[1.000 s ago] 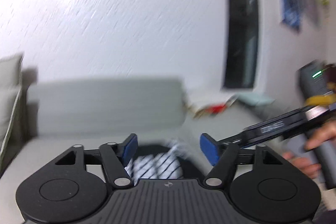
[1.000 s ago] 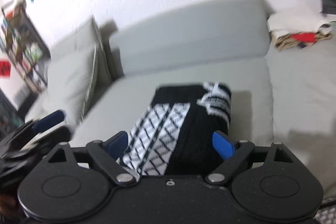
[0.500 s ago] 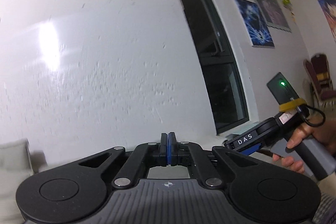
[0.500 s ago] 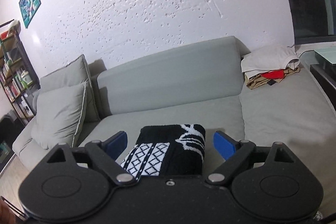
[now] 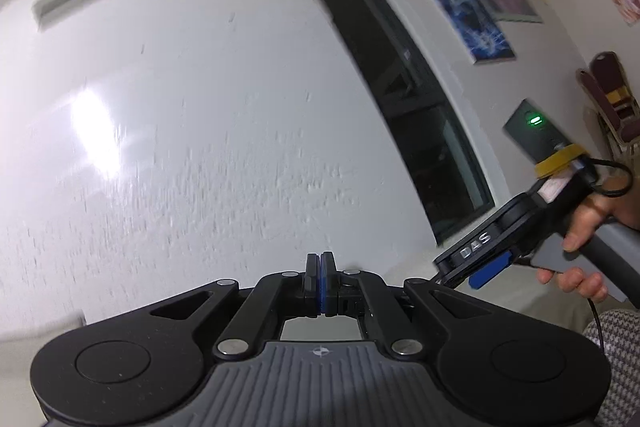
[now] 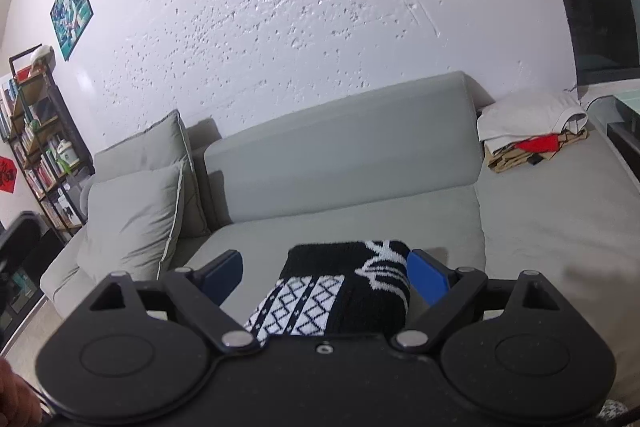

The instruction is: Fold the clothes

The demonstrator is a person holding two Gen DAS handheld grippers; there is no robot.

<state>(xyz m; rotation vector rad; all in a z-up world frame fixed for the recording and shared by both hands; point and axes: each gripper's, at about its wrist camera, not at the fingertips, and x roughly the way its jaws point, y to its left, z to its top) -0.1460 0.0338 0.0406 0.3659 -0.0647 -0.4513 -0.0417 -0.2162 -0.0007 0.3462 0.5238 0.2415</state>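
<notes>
Already the folded black-and-white patterned knit sweater (image 6: pixel 340 291) lies on the grey fabric sofa (image 6: pixel 540 227); right gripper (image 6: pixel 324 275) gapes empty above, left gripper (image 5: pixel 321 281) pinched closed, empty, aimed wallward—reaching blind could rumple it.

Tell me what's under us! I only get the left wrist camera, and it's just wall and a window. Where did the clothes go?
Observer: A folded black-and-white patterned sweater lies on the grey sofa, right in front of the right gripper.
Operator: Is that gripper grabbing it?
Observer: No. Its jaws are open, one on each side of the sweater's far end.
Operator: Are there more clothes?
Observer: Yes, a pile of folded clothes sits at the sofa's far right, a white piece on top.
Operator: And pillows?
Observer: Two grey cushions lean at the sofa's left end.
</notes>
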